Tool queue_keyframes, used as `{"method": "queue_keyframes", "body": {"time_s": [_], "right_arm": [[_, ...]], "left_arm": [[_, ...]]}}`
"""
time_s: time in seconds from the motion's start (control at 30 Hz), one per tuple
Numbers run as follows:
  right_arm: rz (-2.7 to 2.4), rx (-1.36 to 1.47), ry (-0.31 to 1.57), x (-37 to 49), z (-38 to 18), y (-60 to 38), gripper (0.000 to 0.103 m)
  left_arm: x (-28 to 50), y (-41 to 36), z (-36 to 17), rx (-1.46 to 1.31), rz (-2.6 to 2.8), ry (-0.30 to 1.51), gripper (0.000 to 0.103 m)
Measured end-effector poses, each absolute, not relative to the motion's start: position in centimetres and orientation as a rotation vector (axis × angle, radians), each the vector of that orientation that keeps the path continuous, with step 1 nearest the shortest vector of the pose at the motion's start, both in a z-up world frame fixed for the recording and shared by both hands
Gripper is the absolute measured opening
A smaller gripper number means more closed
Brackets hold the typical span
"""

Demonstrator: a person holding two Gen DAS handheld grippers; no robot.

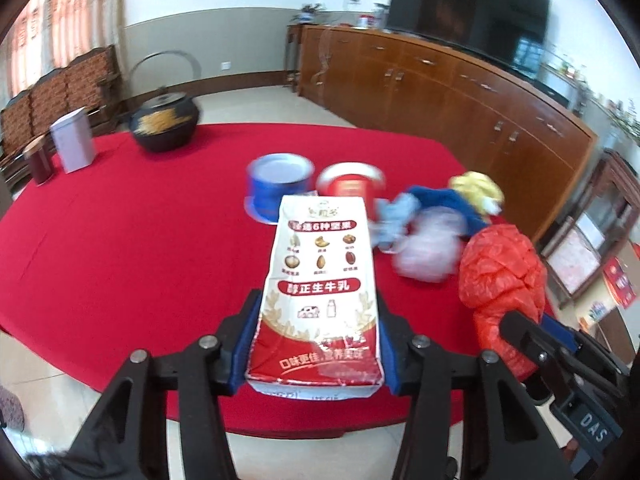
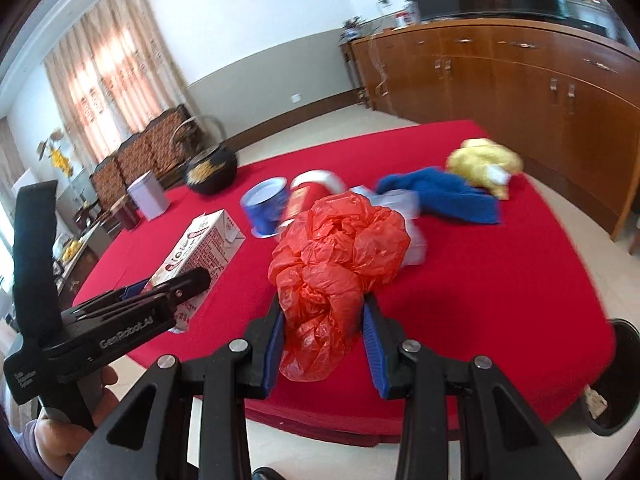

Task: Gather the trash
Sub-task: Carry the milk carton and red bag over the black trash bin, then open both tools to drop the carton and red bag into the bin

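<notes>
Two pieces held: left gripper (image 1: 318, 344) clamps milk carton (image 1: 320, 280) low on its stiff, crushable sides; right gripper (image 2: 324, 344) pinches limp, light red plastic bag (image 2: 336, 256), beside carton.

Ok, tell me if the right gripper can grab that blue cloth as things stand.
Probably not yet. The right gripper is already shut on the crumpled red plastic bag, so its jaws are full. The blue cloth lies in the open farther across the red tablecloth, with nothing else blocking it.
</notes>
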State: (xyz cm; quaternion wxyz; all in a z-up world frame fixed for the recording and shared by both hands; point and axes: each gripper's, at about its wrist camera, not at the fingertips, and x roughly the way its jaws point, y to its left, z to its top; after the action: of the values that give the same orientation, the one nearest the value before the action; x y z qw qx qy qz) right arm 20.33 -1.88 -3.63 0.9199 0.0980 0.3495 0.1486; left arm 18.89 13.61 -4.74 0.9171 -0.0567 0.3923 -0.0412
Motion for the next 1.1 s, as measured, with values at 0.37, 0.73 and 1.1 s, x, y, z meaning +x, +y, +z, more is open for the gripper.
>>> {"method": "queue_keyframes", "body": {"time_s": [0.37,0.73,1.1], "right_arm": [[0.071,0.279,0.659,15.8,-2.4,-15.8,0.039],[-0.202,0.412,0.659,10.9,-4.6,-32.7,0.039],[-0.354,0.495,0.765,10.0,-10.8,-44.7,0.039]], "left_arm": [[18.1,0.2,-4.1,-0.061,-0.331,0.830,0.052],[17.3,-15.8,-5.9,0.023,-0.589,0.902,0.052],[18.1,-28.0,-12.1,0.108,-0.676,1.029,0.052]]}}
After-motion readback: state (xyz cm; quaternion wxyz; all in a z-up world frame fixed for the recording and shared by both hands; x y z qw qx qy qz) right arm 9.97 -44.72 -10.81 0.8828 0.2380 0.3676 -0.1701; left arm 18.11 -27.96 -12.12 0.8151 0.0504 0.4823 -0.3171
